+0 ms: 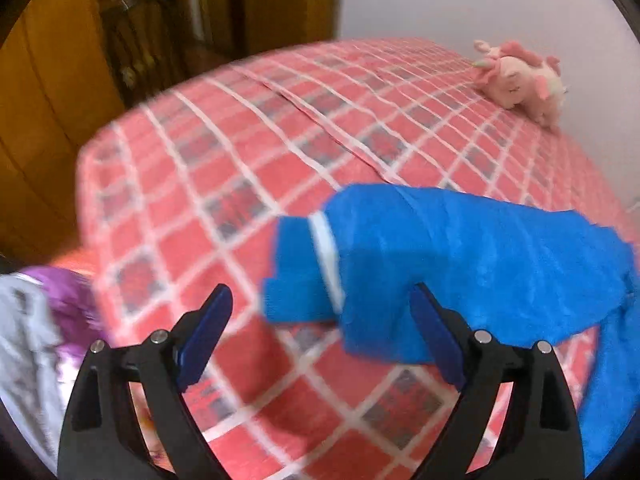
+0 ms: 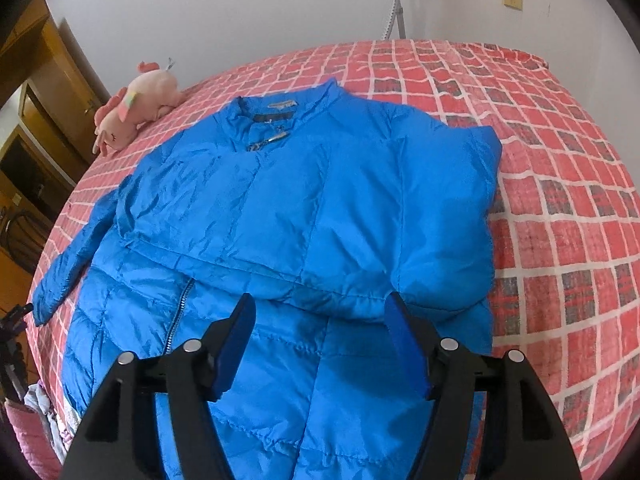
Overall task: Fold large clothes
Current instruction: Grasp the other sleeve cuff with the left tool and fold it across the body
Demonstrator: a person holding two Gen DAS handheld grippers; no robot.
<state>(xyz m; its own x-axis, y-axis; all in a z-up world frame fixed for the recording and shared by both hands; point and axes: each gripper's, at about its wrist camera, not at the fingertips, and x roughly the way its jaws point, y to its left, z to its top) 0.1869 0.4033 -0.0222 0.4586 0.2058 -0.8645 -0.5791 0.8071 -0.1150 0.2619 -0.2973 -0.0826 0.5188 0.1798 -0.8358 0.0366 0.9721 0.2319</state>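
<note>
A blue puffer jacket (image 2: 304, 216) lies front up on a red checked bed (image 2: 560, 184), collar toward the far wall. Its right sleeve is folded across the chest; its left sleeve (image 2: 68, 256) stretches out toward the bed's left edge. My right gripper (image 2: 320, 328) is open and empty, hovering over the jacket's lower middle. In the left wrist view the outstretched sleeve and its cuff (image 1: 304, 276) lie on the bed (image 1: 224, 152). My left gripper (image 1: 320, 316) is open and empty, its jaws standing on either side of the cuff end just above it.
A pink plush toy (image 2: 132, 112) lies near the wall at the bed's far left; it also shows in the left wrist view (image 1: 524, 80). Purple and grey clothes (image 1: 36, 320) are heaped off the bed's edge. Wooden doors and a chair (image 1: 136, 40) stand beyond.
</note>
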